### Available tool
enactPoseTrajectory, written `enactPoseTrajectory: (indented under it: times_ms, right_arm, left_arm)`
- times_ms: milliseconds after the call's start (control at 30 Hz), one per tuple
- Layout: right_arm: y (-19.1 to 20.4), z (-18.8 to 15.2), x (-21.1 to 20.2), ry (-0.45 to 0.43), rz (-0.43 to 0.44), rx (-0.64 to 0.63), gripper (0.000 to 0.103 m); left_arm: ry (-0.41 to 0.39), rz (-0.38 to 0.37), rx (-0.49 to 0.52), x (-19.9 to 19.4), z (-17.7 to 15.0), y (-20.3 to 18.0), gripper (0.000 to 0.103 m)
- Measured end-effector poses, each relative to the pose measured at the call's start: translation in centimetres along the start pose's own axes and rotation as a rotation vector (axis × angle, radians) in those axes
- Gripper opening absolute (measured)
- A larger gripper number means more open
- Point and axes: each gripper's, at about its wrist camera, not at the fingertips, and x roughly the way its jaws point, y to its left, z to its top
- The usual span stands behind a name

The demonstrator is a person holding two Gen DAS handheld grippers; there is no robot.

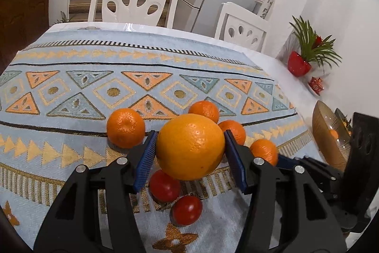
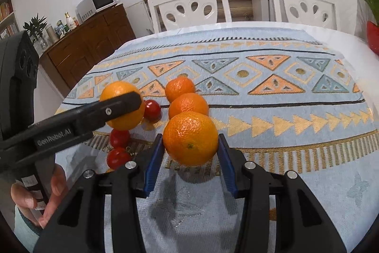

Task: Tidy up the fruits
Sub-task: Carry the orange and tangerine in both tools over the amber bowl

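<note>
My left gripper (image 1: 190, 134) is shut on a large orange (image 1: 190, 146), its blue pads pressing both sides, above two red tomatoes (image 1: 164, 185). Loose tangerines (image 1: 125, 127) lie around it on the patterned tablecloth (image 1: 71, 87). In the right wrist view my right gripper (image 2: 190, 139) is shut on a tangerine (image 2: 190, 138), held a little above the cloth with its shadow underneath. Two more tangerines (image 2: 188, 104) lie just beyond it. To the left the left gripper (image 2: 118, 108) grips the large orange (image 2: 118, 89), with three tomatoes (image 2: 119, 138) nearby.
An amber glass bowl (image 1: 322, 125) holding a small orange fruit stands at the table's right edge, behind the right gripper's body. A red potted plant (image 1: 299, 66) stands farther back. Two white chairs (image 2: 189, 6) line the far side. A person's hand (image 2: 54, 184) holds the left gripper.
</note>
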Motion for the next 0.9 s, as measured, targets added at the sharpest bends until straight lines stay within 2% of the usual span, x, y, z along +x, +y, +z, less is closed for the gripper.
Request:
enactPoseTrajectory:
  times_ms: [167,333,467,600,733,900]
  right_arm:
    - [-1.0,-0.6,-1.9,-0.025,-0.024,0.045,0.044]
    - [-3.3,-1.5,-6.8,-0.084,-0.031,0.106,0.044]
    - [-6.2,-1.0,-11.7,-0.155,-0.055,0.178,0.044]
    - [-9.8,-0.9,-17.7,-0.239,-0.157,0.238,0.044]
    - [-13.8,-1.5,-22.2,-0.279,-0.230,0.331,0.044]
    - [-19.4,-3.1,-26.3,-0.307,-0.311,0.468,0.044]
  left_arm:
    - [-0.016,0.017,0.007,-1.0,0.0,-1.1,0.057]
    - [-0.056,0.008,0.065,-3.7,0.6,-5.2,0.057]
    - [-0.076,-0.082,0.116,-5.3,1.5,-10.5,0.057]
    - [-0.071,-0.182,0.171,-5.8,1.9,-16.1,0.057]
    - [-0.040,-0.276,0.220,-5.1,1.8,-22.1,0.057]
    - [-0.005,-0.341,0.287,-3.9,0.3,-28.2,0.057]
